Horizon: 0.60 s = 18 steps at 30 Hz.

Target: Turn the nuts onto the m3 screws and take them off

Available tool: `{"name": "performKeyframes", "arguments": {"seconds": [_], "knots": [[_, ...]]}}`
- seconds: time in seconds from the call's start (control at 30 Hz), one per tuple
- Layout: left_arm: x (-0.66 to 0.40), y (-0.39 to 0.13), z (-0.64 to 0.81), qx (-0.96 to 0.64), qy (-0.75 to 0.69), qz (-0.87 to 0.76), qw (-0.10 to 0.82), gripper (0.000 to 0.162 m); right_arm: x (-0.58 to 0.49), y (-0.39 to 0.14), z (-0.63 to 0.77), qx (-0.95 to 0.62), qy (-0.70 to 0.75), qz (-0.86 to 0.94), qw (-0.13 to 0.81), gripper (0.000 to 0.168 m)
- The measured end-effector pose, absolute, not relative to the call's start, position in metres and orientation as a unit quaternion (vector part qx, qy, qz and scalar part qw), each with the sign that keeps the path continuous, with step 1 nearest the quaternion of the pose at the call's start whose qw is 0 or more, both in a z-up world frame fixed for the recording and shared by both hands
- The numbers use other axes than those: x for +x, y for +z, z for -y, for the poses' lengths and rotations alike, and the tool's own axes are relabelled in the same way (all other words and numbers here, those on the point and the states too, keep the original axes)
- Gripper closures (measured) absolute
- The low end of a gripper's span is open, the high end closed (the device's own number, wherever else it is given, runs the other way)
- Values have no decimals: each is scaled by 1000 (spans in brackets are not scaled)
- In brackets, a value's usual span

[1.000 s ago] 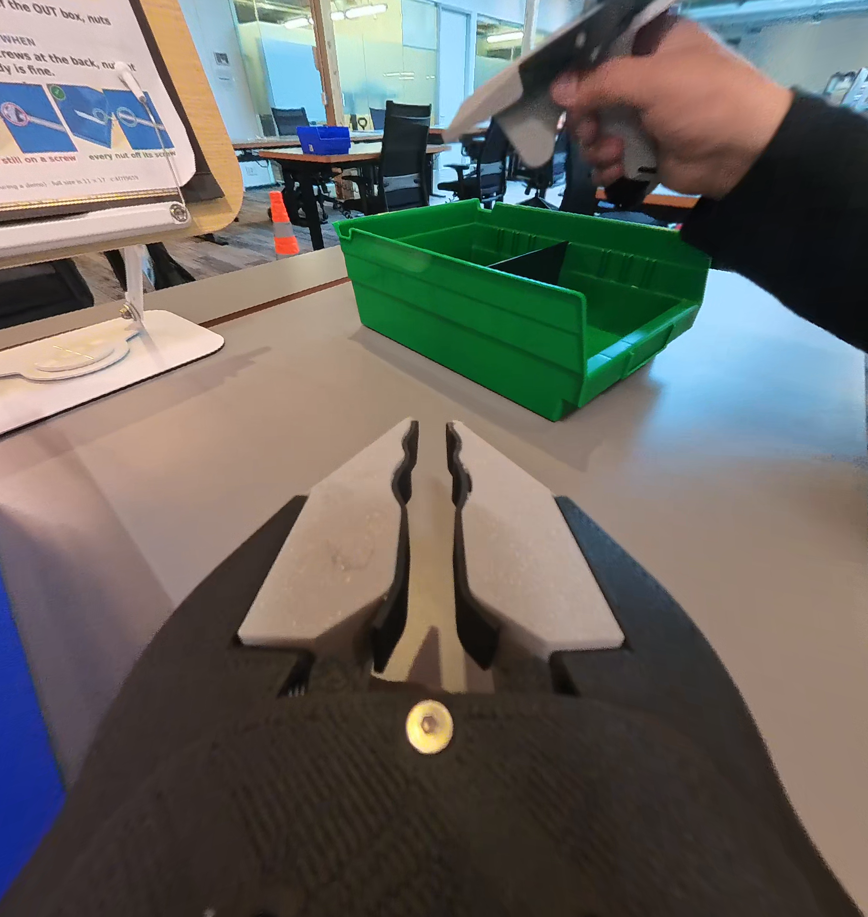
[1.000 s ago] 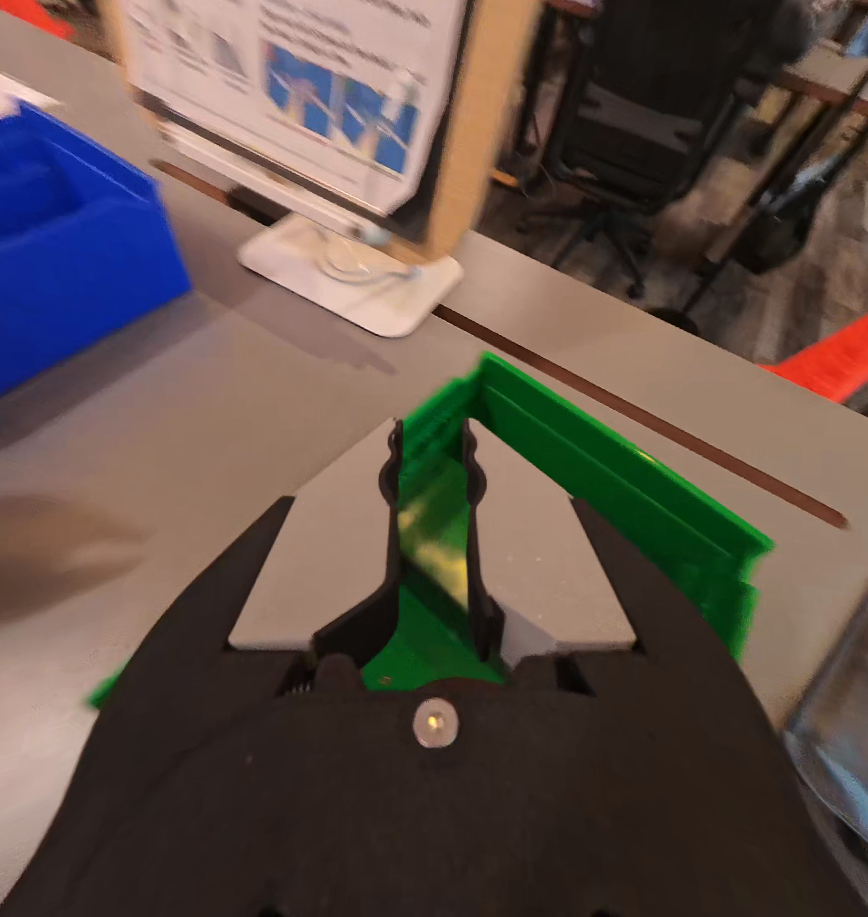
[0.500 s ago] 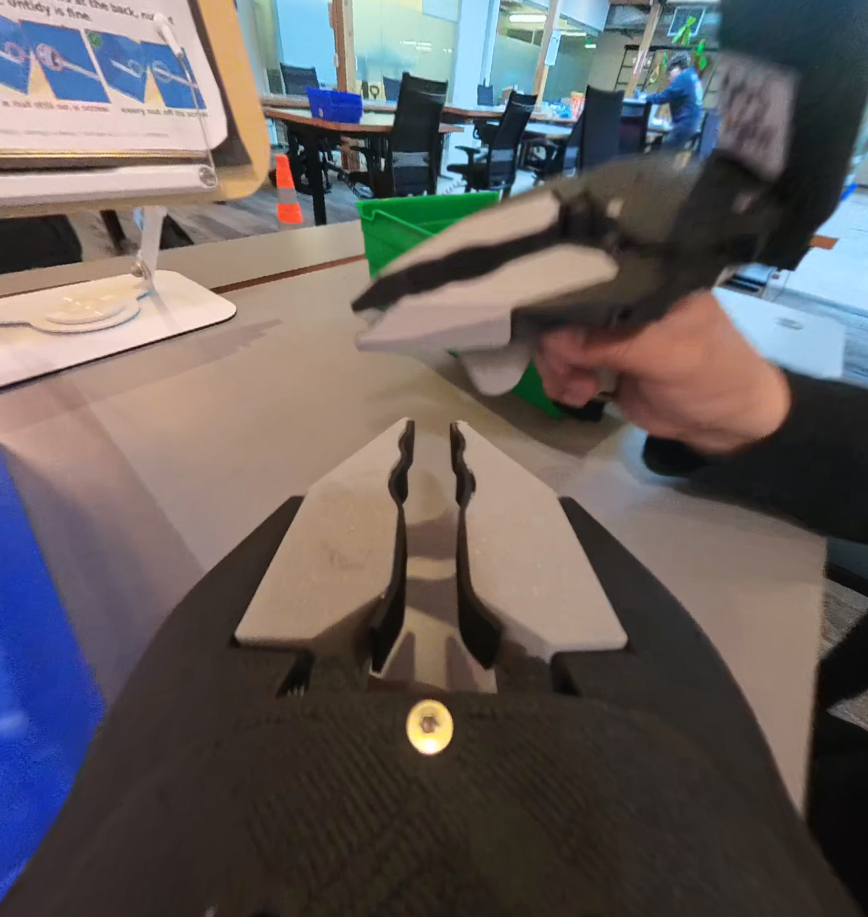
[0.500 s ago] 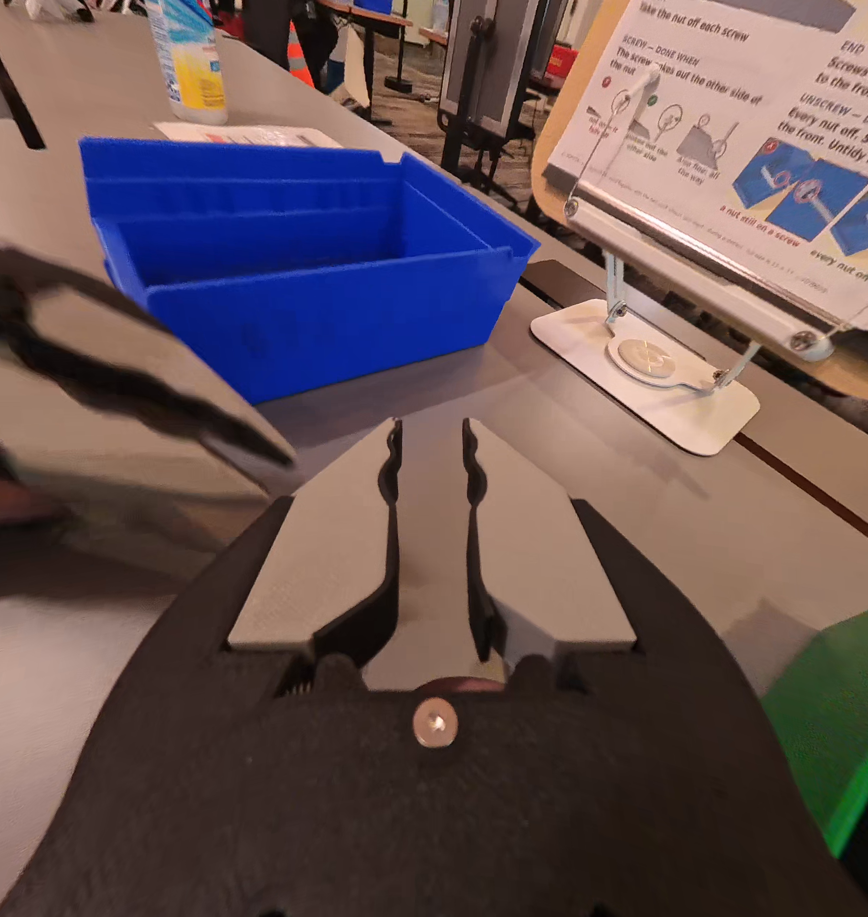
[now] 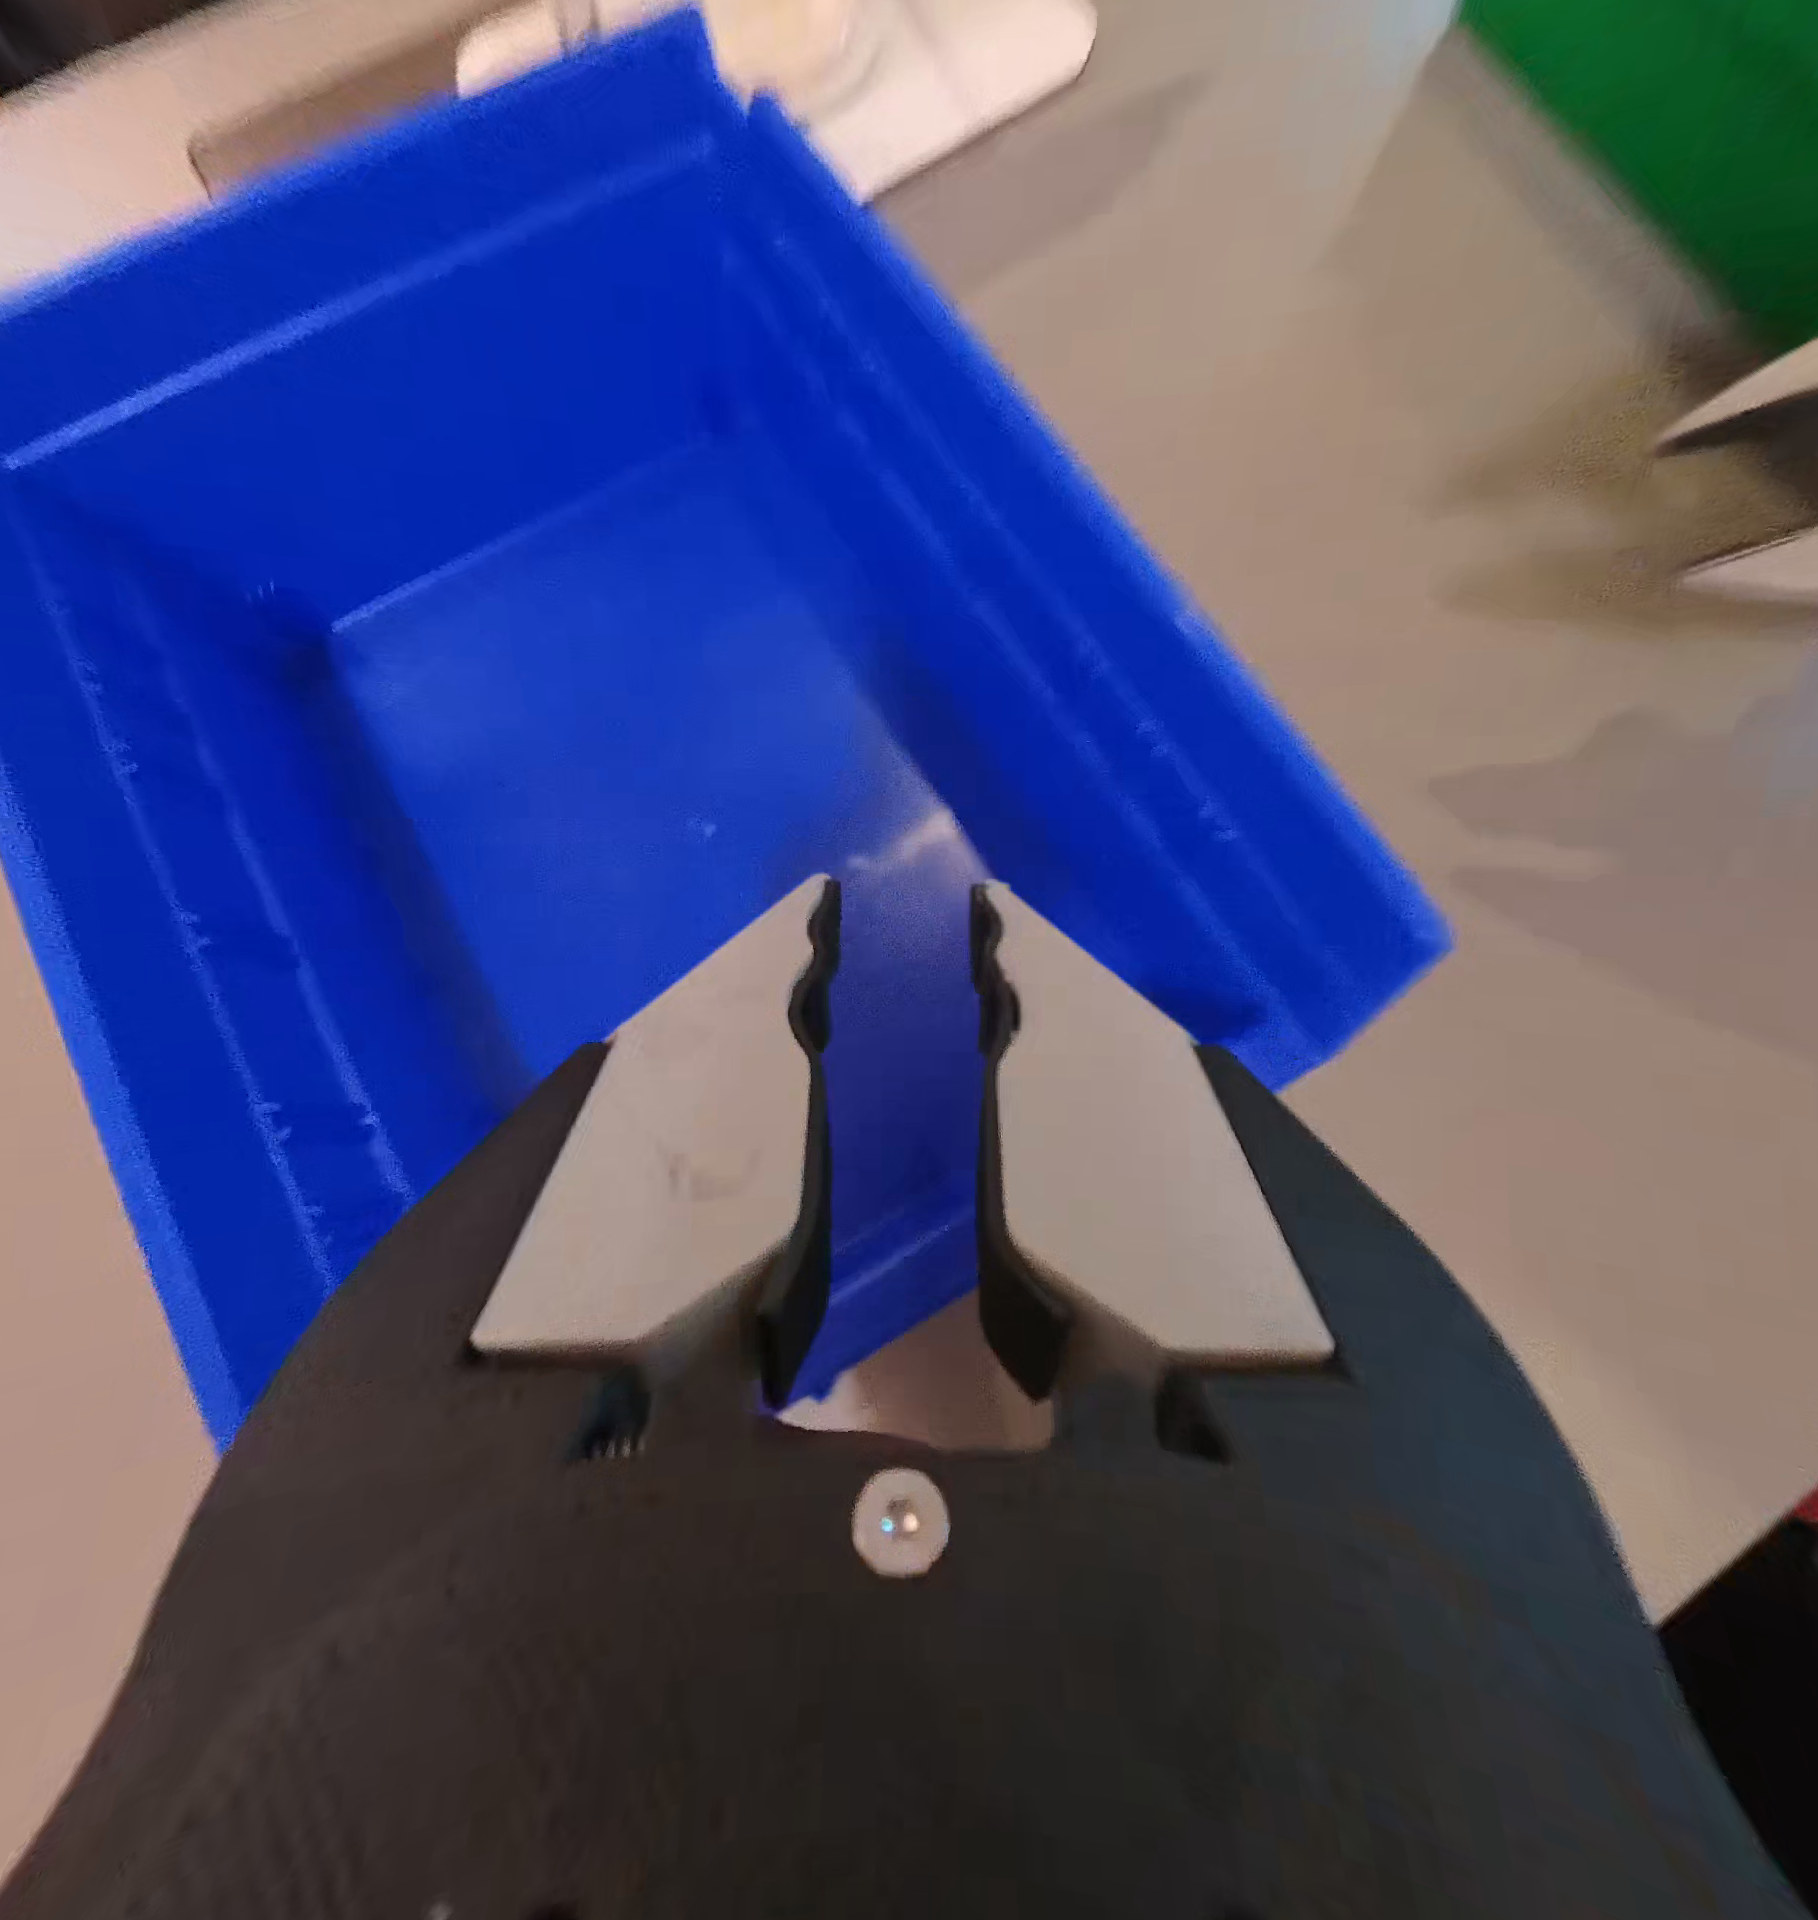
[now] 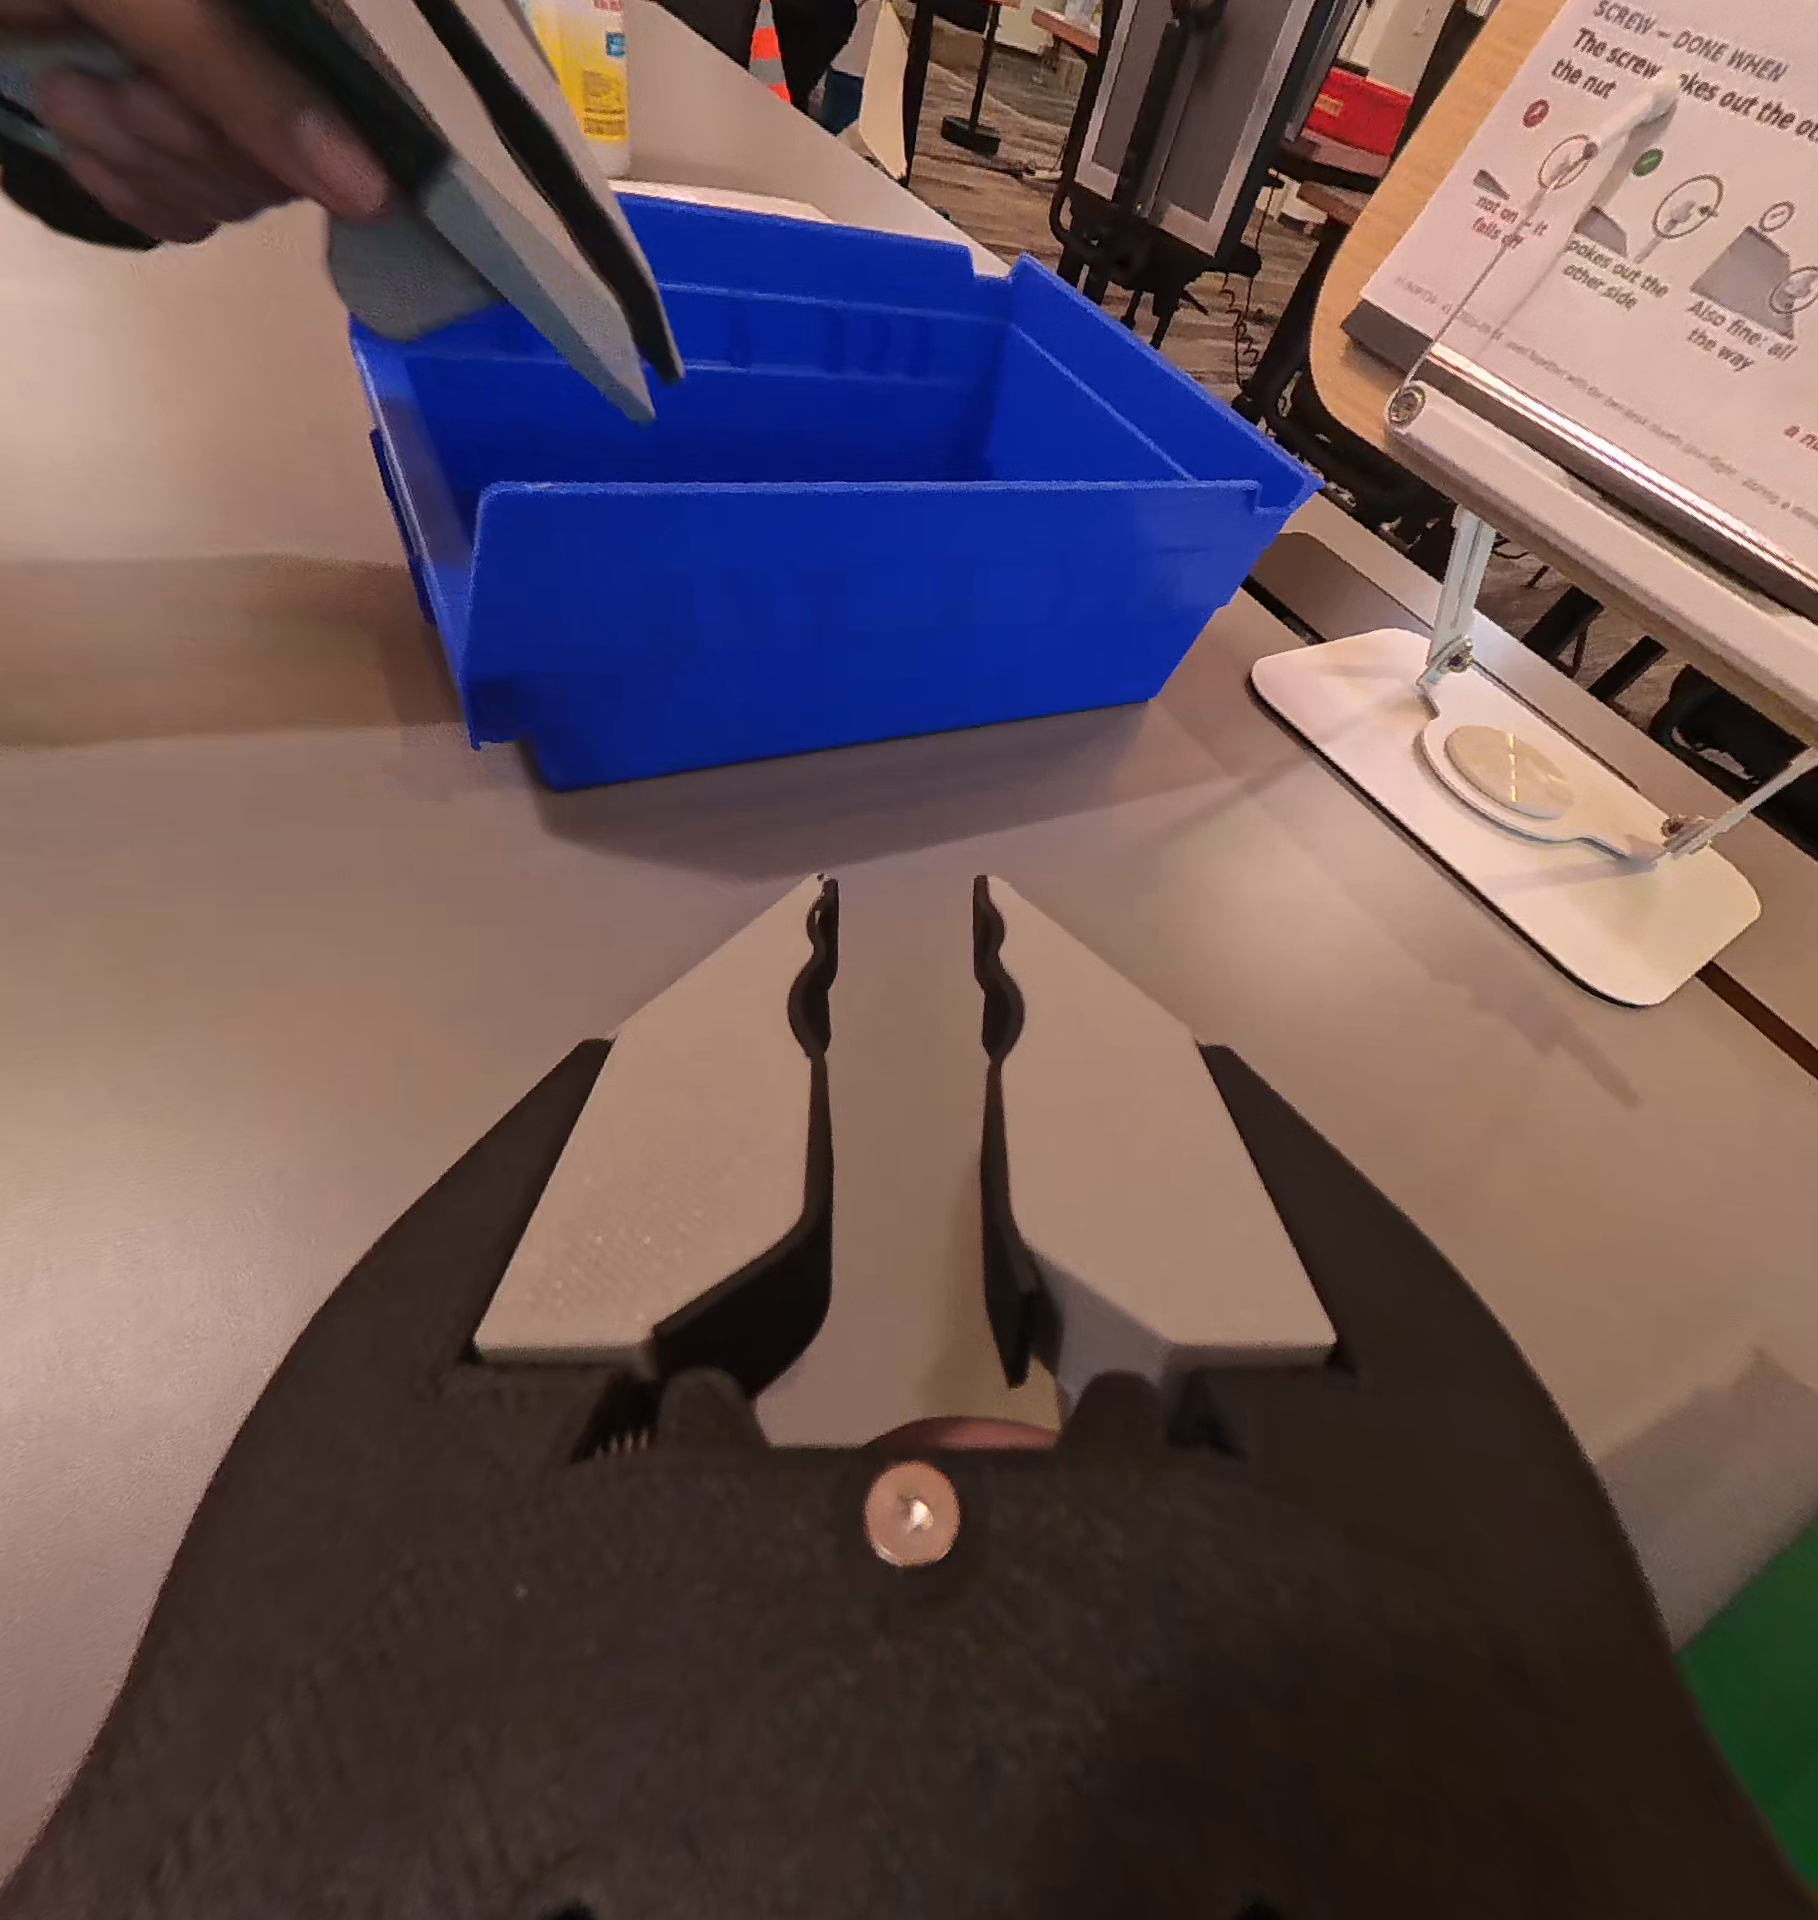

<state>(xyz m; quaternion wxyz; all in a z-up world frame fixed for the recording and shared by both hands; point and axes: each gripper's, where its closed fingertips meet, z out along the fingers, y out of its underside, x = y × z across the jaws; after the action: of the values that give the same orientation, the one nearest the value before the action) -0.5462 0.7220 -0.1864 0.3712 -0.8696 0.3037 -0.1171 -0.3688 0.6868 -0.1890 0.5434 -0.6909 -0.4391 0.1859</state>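
Note:
My left gripper (image 5: pixel 903 894) hangs over the blue bin (image 5: pixel 209 831) and points down into it. Its jaws are apart with nothing between them. The bin floor looks bare except for a tiny pale speck (image 5: pixel 707 828) that I cannot identify. I see no screws or nuts. In the right wrist view the left gripper (image 6: pixel 650 390), held by a hand (image 6: pixel 157 135), dips over the near left corner of the blue bin (image 6: pixel 832 613). My right gripper (image 6: pixel 903 888) is open and empty, low over the grey table in front of the bin. It shows blurred at the right edge of the left wrist view (image 5: pixel 1778 499).
A white instruction stand (image 6: pixel 1507 810) with a printed sheet stands to the right of the blue bin. A green bin (image 6: pixel 1798 1683) sits at the right gripper's near right and shows in the left wrist view (image 5: pixel 1663 135). A bottle (image 6: pixel 583 73) stands behind the blue bin. My hands' fingertips stand some 20 cm from each other. My left gripper is the nearer one to the tiny pale speck (image 5: pixel 707 828): about 12 cm, against 25 cm.
My left gripper has swung left and tipped down over the blue bin, and its jaws have opened a little wider. The right gripper has turned from the green bin toward the blue bin.

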Motion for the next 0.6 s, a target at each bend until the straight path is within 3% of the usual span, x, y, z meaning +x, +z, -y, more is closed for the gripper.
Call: {"name": "performKeyframes", "arguments": {"seconds": [0.17, 0.33, 0.4, 0.6], "knots": [[-576, -240, -739, -920, -38, -323, 217, 140, -369, -187, -686, -688, 191, 438, 546, 145], [-591, -275, -739, -938, -26, -324, 124, 145, -366, -185, -686, -688, 201, 433, 547, 145], [-589, -275, -745, -938, -39, -318, 132, 160, -366, -184, -686, -687, 203, 433, 548, 145], [-591, -275, -747, -935, -46, -326, 127, 160, -365, -181, -685, -684, 201, 435, 550, 146]]}}
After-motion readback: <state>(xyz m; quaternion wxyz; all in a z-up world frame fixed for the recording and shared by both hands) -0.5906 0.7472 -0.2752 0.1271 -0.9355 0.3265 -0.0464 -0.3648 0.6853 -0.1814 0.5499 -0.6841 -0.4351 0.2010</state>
